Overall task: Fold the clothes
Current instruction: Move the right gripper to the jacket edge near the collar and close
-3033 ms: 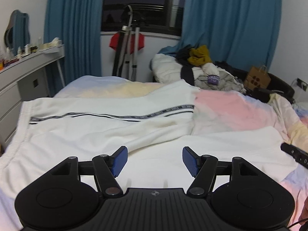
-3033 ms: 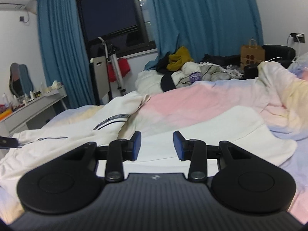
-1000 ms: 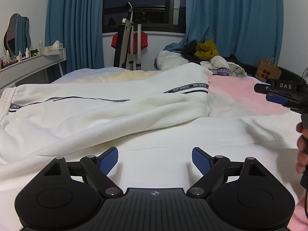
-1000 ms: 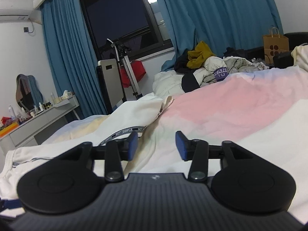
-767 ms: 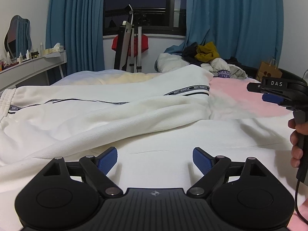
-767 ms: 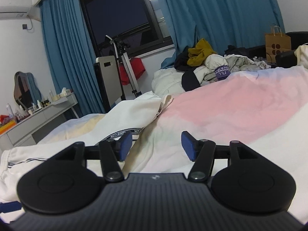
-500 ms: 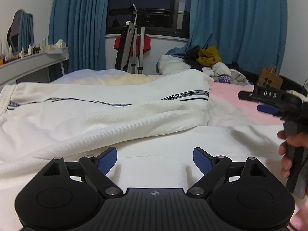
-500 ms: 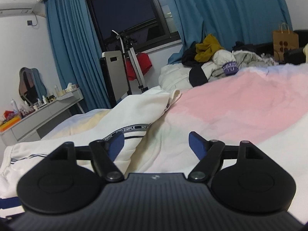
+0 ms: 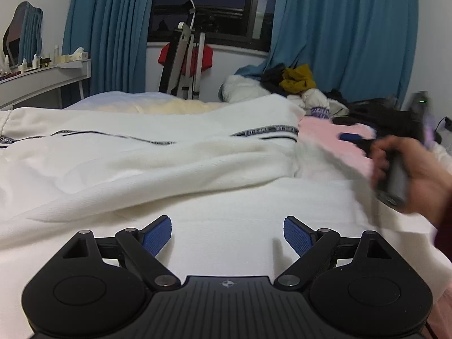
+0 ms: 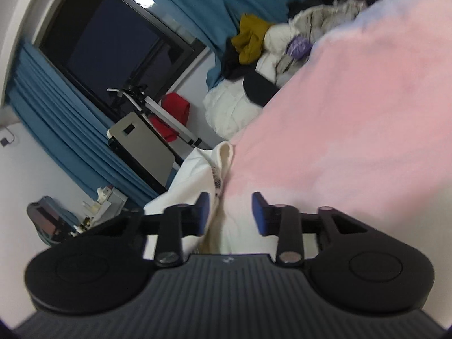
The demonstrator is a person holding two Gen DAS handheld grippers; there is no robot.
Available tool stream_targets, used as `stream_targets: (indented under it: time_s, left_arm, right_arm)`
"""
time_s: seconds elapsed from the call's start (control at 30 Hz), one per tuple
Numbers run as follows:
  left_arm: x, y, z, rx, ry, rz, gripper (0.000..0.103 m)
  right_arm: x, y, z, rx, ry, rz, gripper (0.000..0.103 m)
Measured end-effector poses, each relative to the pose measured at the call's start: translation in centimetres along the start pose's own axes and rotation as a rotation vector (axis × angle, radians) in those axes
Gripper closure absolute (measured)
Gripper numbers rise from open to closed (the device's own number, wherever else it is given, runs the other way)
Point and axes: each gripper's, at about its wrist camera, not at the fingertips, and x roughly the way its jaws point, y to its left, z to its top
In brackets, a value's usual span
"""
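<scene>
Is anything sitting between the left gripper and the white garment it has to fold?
Nothing visible does. The left gripper hangs open just above the white garment, with only bare white cloth ahead of its fingers. The right gripper, also open, is off at the garment's far end, not in the left's path.

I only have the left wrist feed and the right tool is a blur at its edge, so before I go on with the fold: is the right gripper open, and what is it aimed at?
Observer: The right gripper is open, nothing between its pads; the view is rolled sideways.
Operator: What lies ahead of it?
Observer: The white garment's cuffed end, beside the left pad, with the pink duvet to its right.
Operator: Touching the cloth?
Observer: Cannot tell; the frame is blurred there.
Operator: And my side?
Observer: The left gripper is open over white fabric, as you see.
</scene>
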Motion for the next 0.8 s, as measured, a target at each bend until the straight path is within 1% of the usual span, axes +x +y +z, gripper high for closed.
stream_targets:
  time_s: [0.07, 0.13, 0.2, 0.3, 0.43, 0.47, 0.5, 0.53, 0.67, 0.73, 0.8]
  left_arm:
    - [0.3, 0.6, -0.1, -0.015, -0.005, -0.009, 0.015]
    - [0.8, 1.2, -0.1, -0.037, -0.001, -0.014, 0.015]
    - [1.8, 1.9, -0.2, -0.084, 0.02, -0.02, 0.015]
    - [3.1, 3.4, -0.1, -0.17, 0.049, -0.031, 0.015]
    - [3.7, 4.9, 0.2, -0.227, 0.032, -0.041, 0.014]
    - [3.8, 5.1, 0.1, -0.23, 0.024, -0.042, 0.014]
    - [3.8, 5.3, 0.1, -0.233, 0.016, -0.043, 0.014]
    - [3.8, 5.5, 0.1, -0.24, 0.016, -0.045, 0.014]
    - [3.4, 5.8, 0.1, -0.256, 0.01, -0.045, 0.014]
    - [2.9, 5.8, 0.3, -0.257, -0.001, -0.042, 0.014]
    - [2.3, 5.8, 0.6, -0.257, -0.016, -0.04, 0.014]
  right_arm:
    - [3.1, 0.2, 0.5, 0.035, 0.003, 0.016, 0.069]
    - [6.2, 0.5, 0.8, 0.06, 0.017, 0.003, 0.069]
    - [8.9, 0.7, 1.0, 0.078, 0.029, -0.014, 0.069]
    - [11.7, 1.1, 1.1, 0.105, 0.009, -0.034, 0.069]
    - [14.4, 1.2, 1.2, 0.17, -0.017, -0.067, 0.069]
    - [14.7, 1.5, 1.3, 0.162, -0.026, -0.074, 0.07]
    - [14.8, 1.8, 1.3, 0.142, -0.04, -0.084, 0.09]
    - [14.5, 2.2, 1.5, 0.119, -0.053, -0.089, 0.096]
    - [11.9, 3.8, 2.8, 0.01, -0.106, -0.082, 0.096]
    - [9.7, 4.7, 3.9, -0.047, -0.129, -0.081, 0.096]
    - [7.0, 5.6, 5.5, -0.114, -0.159, -0.102, 0.096]
